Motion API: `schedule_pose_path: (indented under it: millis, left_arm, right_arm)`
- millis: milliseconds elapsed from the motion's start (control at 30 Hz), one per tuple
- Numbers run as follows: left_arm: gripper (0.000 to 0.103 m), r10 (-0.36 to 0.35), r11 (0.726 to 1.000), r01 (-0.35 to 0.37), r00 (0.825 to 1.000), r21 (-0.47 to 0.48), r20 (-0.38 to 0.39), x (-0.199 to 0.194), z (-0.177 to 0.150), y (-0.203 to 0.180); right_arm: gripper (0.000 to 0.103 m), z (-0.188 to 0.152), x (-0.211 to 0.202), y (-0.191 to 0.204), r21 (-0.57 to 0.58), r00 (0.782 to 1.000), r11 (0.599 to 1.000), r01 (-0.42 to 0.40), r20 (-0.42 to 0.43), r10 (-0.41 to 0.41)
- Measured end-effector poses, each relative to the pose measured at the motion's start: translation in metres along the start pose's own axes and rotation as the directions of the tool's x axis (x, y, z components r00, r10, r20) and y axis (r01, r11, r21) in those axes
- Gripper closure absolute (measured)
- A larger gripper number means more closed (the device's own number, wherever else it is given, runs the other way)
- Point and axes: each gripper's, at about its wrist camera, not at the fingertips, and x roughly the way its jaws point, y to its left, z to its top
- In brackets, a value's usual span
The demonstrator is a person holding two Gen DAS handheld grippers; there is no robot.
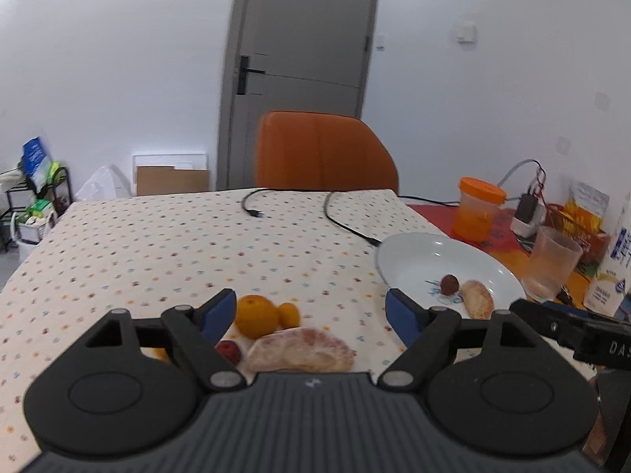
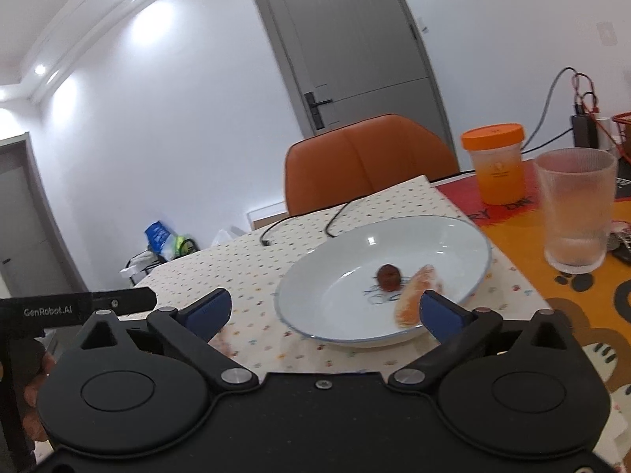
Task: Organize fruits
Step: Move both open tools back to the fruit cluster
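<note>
Red fruit [image 1: 228,350] half hidden by gripper finger, milk carton [image 1: 615,260] cropped (label unreadable)

A white plate [image 2: 453,232] with a thin blue rim sits on the dotted tablecloth; in its hollow lie a small dark red-brown round fruit [image 2: 389,277] and, just beside it at 3 o'clock, a peeled pale-orange citrus segment [image 2: 414,299] lying along the slope. Well apart from the plate, toward 9 o'clock, a cluster rests on the cloth: a whole orange [image 1: 255,315] with a small orange fruit [image 1: 289,313] touching it at 3 o'clock. At the orange's 6 o'clock lies a large peeled pinkish segment [image 1: 301,351], with a small red fruit [image 1: 228,351] at 7 o'clock.
</note>
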Motion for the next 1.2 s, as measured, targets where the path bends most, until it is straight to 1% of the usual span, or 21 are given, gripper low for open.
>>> schedule_pose_path:
  millis: [167, 300, 467, 633, 700, 833, 1000, 1067, 1200]
  left_arm:
    - [0.020, 0.043, 0.999, -0.043, 0.999, -0.014, 0.023, -0.011, -0.001, 0.015]
    - [0.019, 0.068, 0.996, -0.067, 0.997, -0.052, 0.029, -0.018, -0.002, 0.032]
    - [0.019, 0.107, 0.991, -0.106, 0.994, -0.086, 0.009, -0.021, -0.006, 0.050]
    - [0.019, 0.129, 0.988, -0.129, 0.992, -0.088, -0.011, -0.024, -0.014, 0.062]
    - [0.019, 0.138, 0.985, -0.140, 0.990, -0.104, -0.020, -0.024, -0.017, 0.066]
    - [0.020, 0.146, 0.984, -0.147, 0.989, -0.104, -0.018, -0.027, -0.025, 0.069]
    - [0.028, 0.128, 0.984, -0.131, 0.991, -0.122, -0.038, -0.023, -0.036, 0.072]
    - [0.034, 0.117, 0.985, -0.122, 0.992, -0.121, -0.045, -0.020, -0.039, 0.073]
    - [0.042, 0.105, 0.986, -0.111, 0.993, -0.125, -0.058, -0.014, -0.044, 0.074]
  right_arm:
    - [0.000, -0.001, 0.004, 0.019, -0.049, 0.999, 0.999, -0.017, -0.029, 0.016]
    - [0.000, -0.004, 0.009, 0.033, -0.071, 0.998, 0.997, -0.039, -0.053, 0.036]
    - [0.000, -0.008, 0.016, 0.047, -0.096, 0.996, 0.994, -0.059, -0.077, 0.052]
    - [0.000, -0.011, 0.022, 0.053, -0.095, 0.995, 0.994, -0.057, -0.090, 0.048]
    - [0.000, -0.012, 0.025, 0.054, -0.086, 0.994, 0.995, -0.059, -0.099, 0.050]
    - [0.000, -0.012, 0.025, 0.057, -0.088, 0.992, 0.993, -0.076, -0.103, 0.067]
    - [0.000, -0.014, 0.027, 0.068, -0.138, 0.991, 0.986, -0.092, -0.106, 0.077]
    - [0.000, -0.014, 0.028, 0.072, -0.145, 0.990, 0.984, -0.102, -0.109, 0.086]
    - [0.000, -0.017, 0.031, 0.080, -0.166, 0.988, 0.979, -0.115, -0.120, 0.096]
